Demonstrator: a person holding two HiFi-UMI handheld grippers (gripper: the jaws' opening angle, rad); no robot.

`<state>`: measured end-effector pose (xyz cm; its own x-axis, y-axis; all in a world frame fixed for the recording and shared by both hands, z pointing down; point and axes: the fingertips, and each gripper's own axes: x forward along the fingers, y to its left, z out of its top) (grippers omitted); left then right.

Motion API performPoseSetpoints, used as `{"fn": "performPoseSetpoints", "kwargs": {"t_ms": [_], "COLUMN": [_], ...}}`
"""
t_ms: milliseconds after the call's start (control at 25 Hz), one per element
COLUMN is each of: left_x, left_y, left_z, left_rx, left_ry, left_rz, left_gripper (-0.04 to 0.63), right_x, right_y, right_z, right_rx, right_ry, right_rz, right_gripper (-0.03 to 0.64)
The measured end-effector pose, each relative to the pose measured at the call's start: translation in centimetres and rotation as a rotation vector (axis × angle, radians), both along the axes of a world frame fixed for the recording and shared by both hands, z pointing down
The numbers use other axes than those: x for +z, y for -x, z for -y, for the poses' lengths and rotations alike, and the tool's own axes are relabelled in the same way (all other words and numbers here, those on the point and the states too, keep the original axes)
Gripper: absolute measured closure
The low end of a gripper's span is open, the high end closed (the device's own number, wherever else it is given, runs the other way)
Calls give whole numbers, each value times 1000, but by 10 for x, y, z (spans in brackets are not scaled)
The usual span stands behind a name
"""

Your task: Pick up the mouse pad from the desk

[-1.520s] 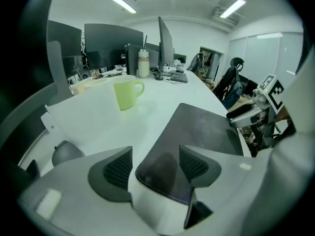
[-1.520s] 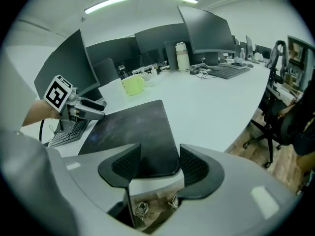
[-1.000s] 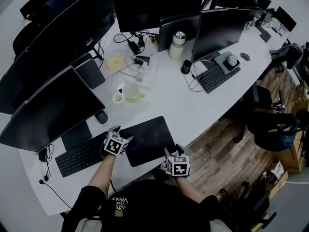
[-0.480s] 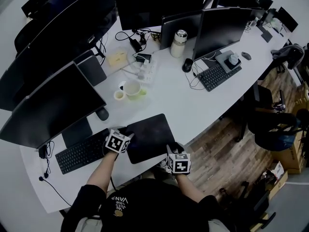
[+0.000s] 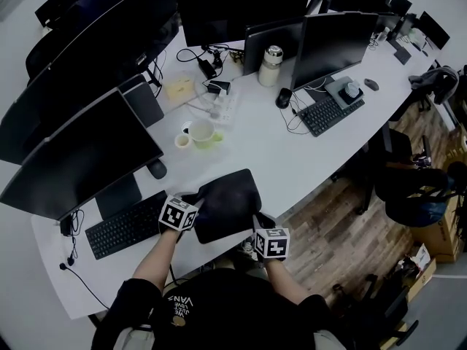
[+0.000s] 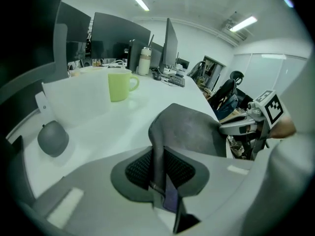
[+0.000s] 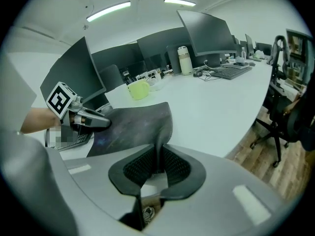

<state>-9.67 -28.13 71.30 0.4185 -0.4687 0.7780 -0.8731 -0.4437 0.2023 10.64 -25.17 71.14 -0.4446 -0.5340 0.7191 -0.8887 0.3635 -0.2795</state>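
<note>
The black mouse pad (image 5: 228,201) lies near the front edge of the white desk (image 5: 292,159), its near side lifted and curled between my two grippers. My left gripper (image 5: 195,203) holds its left edge; in the left gripper view the jaws (image 6: 158,167) are closing with the pad's edge (image 6: 189,129) pinched between the pads. My right gripper (image 5: 257,222) holds the near right corner; in the right gripper view the jaws (image 7: 158,162) are closing on the pad (image 7: 130,124) too. Each gripper shows in the other's view.
A black keyboard (image 5: 124,232) and a grey mouse (image 5: 155,169) lie left of the pad. Behind it stands a green mug (image 5: 203,133). Monitors (image 5: 80,162) line the back. Farther right are a flask (image 5: 269,65) and another keyboard (image 5: 327,115). The wood floor (image 5: 343,232) begins past the desk edge.
Both grippers have closed on the pad's edges. The pad, flat on the desk before, now buckles upward and looks narrower as the left gripper lifts its side.
</note>
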Motion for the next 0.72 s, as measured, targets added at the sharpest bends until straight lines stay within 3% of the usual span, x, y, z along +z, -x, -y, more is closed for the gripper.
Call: {"fn": "performPoseSetpoints", "kwargs": {"t_ms": [720], "left_x": [-66], "left_y": [0], "left_z": [-39], "left_rx": [4], "left_ry": [-169], "left_rz": [-72], "left_gripper": [537], "right_x": [-55], "right_y": [0], "right_z": [-30], "right_rx": [57], "right_ry": [-122], "right_rz": [65], "right_gripper": [566]}}
